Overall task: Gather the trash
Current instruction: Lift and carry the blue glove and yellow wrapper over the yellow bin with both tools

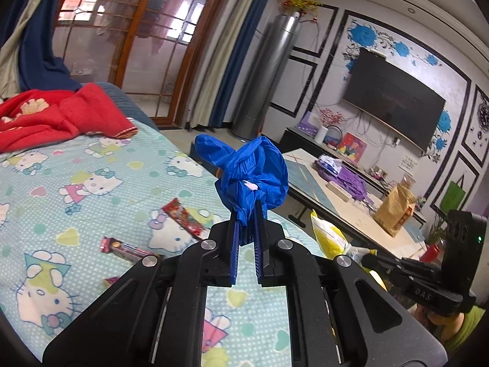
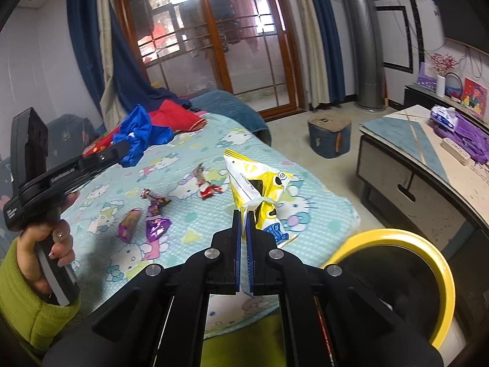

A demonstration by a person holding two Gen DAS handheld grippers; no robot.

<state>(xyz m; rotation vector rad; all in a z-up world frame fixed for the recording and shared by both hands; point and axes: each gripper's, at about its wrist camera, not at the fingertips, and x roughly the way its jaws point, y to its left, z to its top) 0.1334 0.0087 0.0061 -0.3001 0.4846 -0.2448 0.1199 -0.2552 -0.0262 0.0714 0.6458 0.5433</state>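
Bin [image 2: 397,275] with a yellow rim sits low at the bed's [image 2: 183,159] near edge, its inside dark. Candy wrappers [image 2: 152,217] lie scattered on the cartoon sheet. Left gripper [image 1: 246,214] has its fingers clamped on a crumpled blue bag [image 1: 250,171]; right gripper [image 2: 243,223] pinches a yellow snack packet [image 2: 259,183], both lifted above the bed.

Left tool [image 1: 247,211] pinched tight, fingers angled up toward frame centre. Right tool [image 2: 244,223] clamped too, fingers close together mid-frame. At the right-wrist view's left edge, the left hand [image 2: 52,253] wraps its handle, green sleeve [image 2: 27,302] below.
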